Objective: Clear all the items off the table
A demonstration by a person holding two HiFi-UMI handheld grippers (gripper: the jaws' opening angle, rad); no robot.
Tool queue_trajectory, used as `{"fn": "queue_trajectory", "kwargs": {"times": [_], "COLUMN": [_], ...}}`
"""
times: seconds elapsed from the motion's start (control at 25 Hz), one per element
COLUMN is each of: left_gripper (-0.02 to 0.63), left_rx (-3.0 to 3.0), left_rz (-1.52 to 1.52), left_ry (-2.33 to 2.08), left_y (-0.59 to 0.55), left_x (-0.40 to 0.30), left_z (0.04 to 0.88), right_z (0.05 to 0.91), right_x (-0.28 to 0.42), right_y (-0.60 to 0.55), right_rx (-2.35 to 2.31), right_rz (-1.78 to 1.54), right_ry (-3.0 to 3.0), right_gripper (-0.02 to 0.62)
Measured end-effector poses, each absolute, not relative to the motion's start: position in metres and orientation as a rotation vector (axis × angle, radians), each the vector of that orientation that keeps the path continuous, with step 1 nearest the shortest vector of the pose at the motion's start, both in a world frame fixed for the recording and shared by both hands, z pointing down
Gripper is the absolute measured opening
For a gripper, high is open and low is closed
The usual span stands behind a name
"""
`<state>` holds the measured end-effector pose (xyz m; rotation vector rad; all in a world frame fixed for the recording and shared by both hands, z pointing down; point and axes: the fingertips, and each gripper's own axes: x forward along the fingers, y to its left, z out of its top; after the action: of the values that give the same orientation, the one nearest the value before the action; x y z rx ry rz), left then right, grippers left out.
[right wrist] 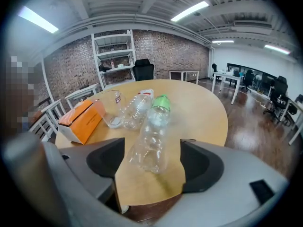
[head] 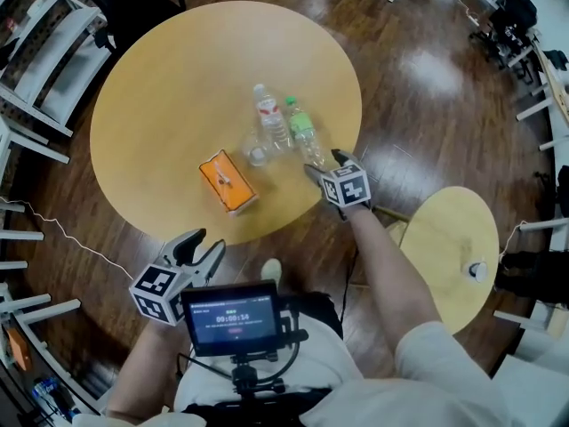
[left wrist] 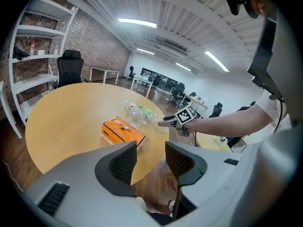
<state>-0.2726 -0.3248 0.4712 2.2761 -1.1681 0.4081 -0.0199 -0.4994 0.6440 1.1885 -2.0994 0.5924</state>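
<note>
**Right tongs open around the green-capped bottle's base; left tongs open and off the table**

Your right gripper (head: 324, 163) reaches over the near edge of the round table (head: 178, 87), whose top is smooth, pale wood. Its jaws stand wide apart. In the right gripper view, the green-capped bottle (right wrist: 152, 134) lies on its side with its base between the two dark, ribbed pads. A gap shows on either side, so neither pad presses it. The bottle is clear, thin, crinkled plastic, with its cap pointing away from you.

Just beside it lies a second clear bottle (head: 271, 118) with a white cap and a white-and-red label, also on its side. A clear plastic cup (head: 256, 149) sits against that bottle's lower end. Near the cup and closer to the table edge rests an orange cardboard box (head: 228, 182), rectangular with a slot on top.

Your left gripper (head: 207, 243) hangs short of the table, above dark, glossy floorboards. Its jaws are parted with nothing between them.

A smaller round table (head: 444, 238) of the same pale wood stands to your right.
</note>
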Motion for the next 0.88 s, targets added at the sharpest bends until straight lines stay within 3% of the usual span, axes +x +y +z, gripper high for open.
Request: {"fn": "queue_trajectory", "kwargs": {"times": [0.52, 0.88], "left_gripper": [0.196, 0.195], "left_rx": [2.375, 2.43], "left_rz": [0.423, 0.393], "left_ry": [-1.098, -1.081], "left_y": [-0.3, -0.212], "left_x": [-0.184, -0.074], "left_z": [0.456, 0.437], "right_z": [0.58, 0.516], "right_x": [0.03, 0.13], "right_y": [-0.418, -0.239], "right_rx": [1.212, 1.343], "right_rz": [0.512, 0.547], "right_ry": [-2.229, -2.305], "right_gripper": [0.379, 0.378]}}
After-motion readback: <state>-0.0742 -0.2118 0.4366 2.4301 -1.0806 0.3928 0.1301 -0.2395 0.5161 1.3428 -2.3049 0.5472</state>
